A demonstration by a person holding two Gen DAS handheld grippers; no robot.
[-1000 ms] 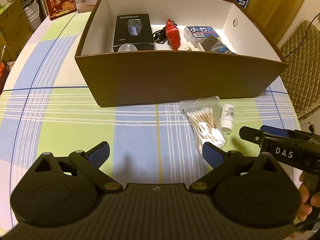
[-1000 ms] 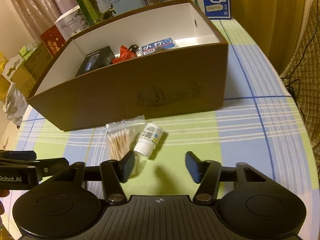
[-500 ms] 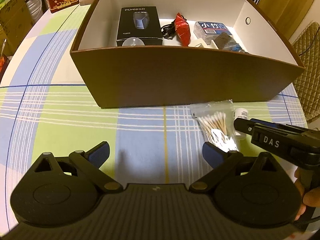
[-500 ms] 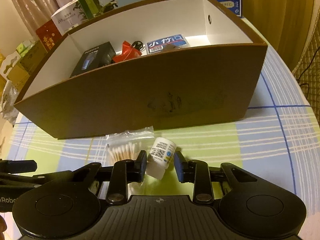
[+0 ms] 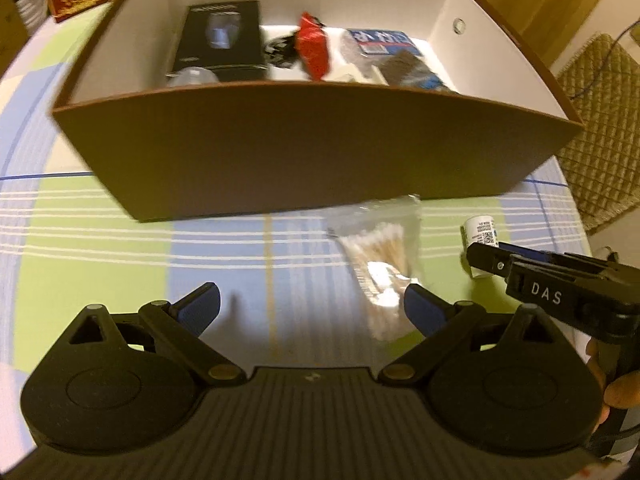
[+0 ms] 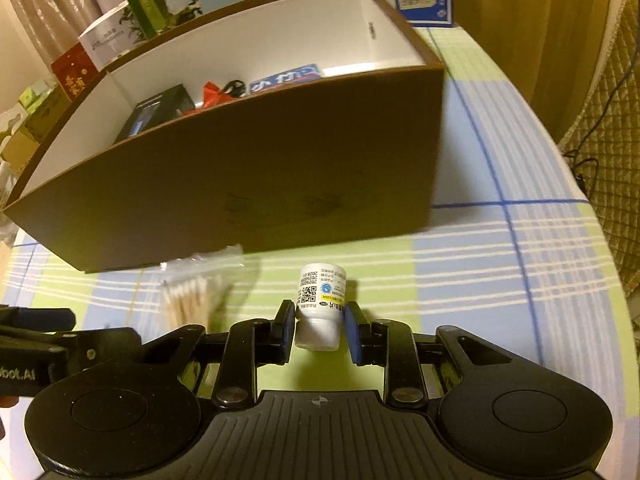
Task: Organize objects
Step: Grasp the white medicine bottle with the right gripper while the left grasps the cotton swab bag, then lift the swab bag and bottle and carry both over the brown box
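A small white pill bottle (image 6: 320, 304) with a printed label is held just above the checked tablecloth, and my right gripper (image 6: 320, 330) is shut on its lower half. The same bottle (image 5: 480, 236) shows in the left wrist view behind the right gripper's black finger. A clear bag of cotton swabs (image 5: 380, 256) lies on the cloth in front of the big brown box (image 5: 304, 152). My left gripper (image 5: 312, 304) is open, its right blue pad beside the bag's near end. The bag (image 6: 192, 296) also lies left of the bottle.
The brown box (image 6: 248, 184) has white inner walls and holds a black carton (image 5: 220, 40), a red packet (image 5: 314, 50), a blue pack (image 5: 384, 40) and other small items. Cartons stand behind it. A quilted chair (image 5: 600, 120) stands right of the round table's edge.
The right gripper closed from wide open onto the white bottle and shifted it right, away from the swab bag. The left gripper moved closer to the box and stayed open.
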